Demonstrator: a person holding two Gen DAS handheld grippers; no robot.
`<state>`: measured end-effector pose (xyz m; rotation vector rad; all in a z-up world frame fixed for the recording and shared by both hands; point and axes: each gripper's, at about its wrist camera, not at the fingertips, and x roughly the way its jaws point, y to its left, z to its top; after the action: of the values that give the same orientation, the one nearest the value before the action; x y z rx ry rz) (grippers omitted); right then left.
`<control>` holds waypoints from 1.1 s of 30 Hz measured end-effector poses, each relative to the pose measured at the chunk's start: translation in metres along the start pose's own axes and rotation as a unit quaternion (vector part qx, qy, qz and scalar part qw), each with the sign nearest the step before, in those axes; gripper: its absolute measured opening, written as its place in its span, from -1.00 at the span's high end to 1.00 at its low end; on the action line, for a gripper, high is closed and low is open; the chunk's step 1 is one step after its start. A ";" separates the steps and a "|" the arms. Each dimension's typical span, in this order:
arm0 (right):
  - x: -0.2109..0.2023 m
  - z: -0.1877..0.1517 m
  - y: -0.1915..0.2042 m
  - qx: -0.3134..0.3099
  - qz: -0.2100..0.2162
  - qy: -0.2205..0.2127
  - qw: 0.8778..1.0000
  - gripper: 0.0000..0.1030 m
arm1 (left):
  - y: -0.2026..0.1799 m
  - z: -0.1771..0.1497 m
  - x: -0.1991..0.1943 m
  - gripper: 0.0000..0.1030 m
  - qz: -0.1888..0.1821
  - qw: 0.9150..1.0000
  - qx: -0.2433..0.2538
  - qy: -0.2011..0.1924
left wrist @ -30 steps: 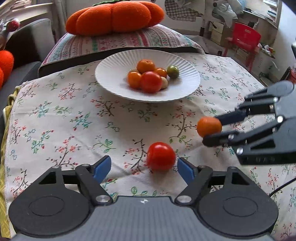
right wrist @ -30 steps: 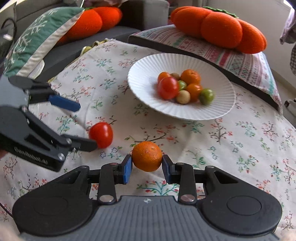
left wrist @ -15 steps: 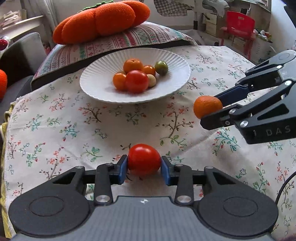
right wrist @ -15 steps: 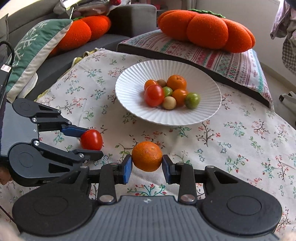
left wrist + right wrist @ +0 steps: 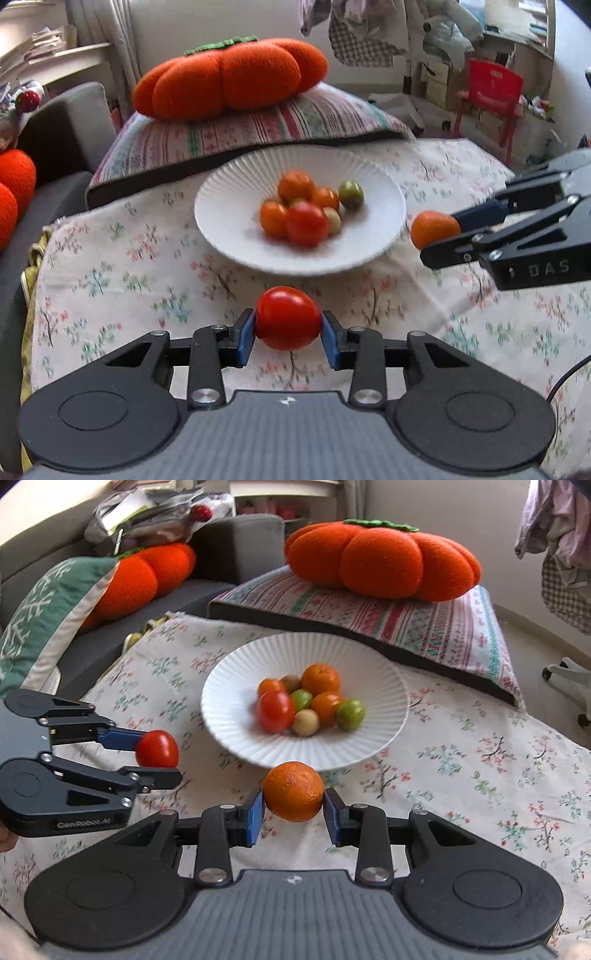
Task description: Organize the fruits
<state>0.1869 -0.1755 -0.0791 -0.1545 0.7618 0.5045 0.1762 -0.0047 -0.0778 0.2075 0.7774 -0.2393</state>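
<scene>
While your left gripper (image 5: 288, 334) was spread around the tomato (image 5: 287, 318) a second ago, it now clamps it, lifted near the plate (image 5: 229, 206) | tomato: glossy red, round | your right gripper (image 5: 293, 812) stays clamped on the orange (image 5: 293, 791), dimpled, just before the plate's rim.

A red tomato (image 5: 287, 318) sits between blue pads (image 5: 244, 336) on black gripper arms; an orange (image 5: 293, 791) is bright orange. The ribbed plate (image 5: 236, 686) is white, bearing red, orange, green and beige fruit. The tablecloth (image 5: 461, 760) is cream with pink-and-green floral sprigs. The pumpkin cushion (image 5: 384, 559) is orange, green-topped.
</scene>
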 end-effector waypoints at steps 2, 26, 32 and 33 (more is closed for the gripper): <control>0.002 0.004 -0.003 0.008 -0.005 -0.005 1.000 0.39 | 0.003 0.007 0.002 0.66 -0.002 1.000 -0.006 -0.012; 0.030 0.024 -0.013 0.023 -0.047 -0.022 0.998 0.30 | 0.004 0.029 0.025 0.27 0.025 0.999 -0.022 -0.017; -0.001 0.017 -0.005 0.042 -0.032 -0.029 0.998 0.22 | 0.009 0.024 -0.012 0.10 0.040 0.998 -0.039 -0.023; -0.010 0.016 -0.003 0.043 -0.029 -0.032 0.998 0.18 | 0.008 0.023 -0.020 0.06 0.045 0.998 -0.041 -0.025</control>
<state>0.1923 -0.1764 -0.0608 -0.0790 0.7134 0.4194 0.1798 -0.0004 -0.0466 0.1573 0.7255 -0.1262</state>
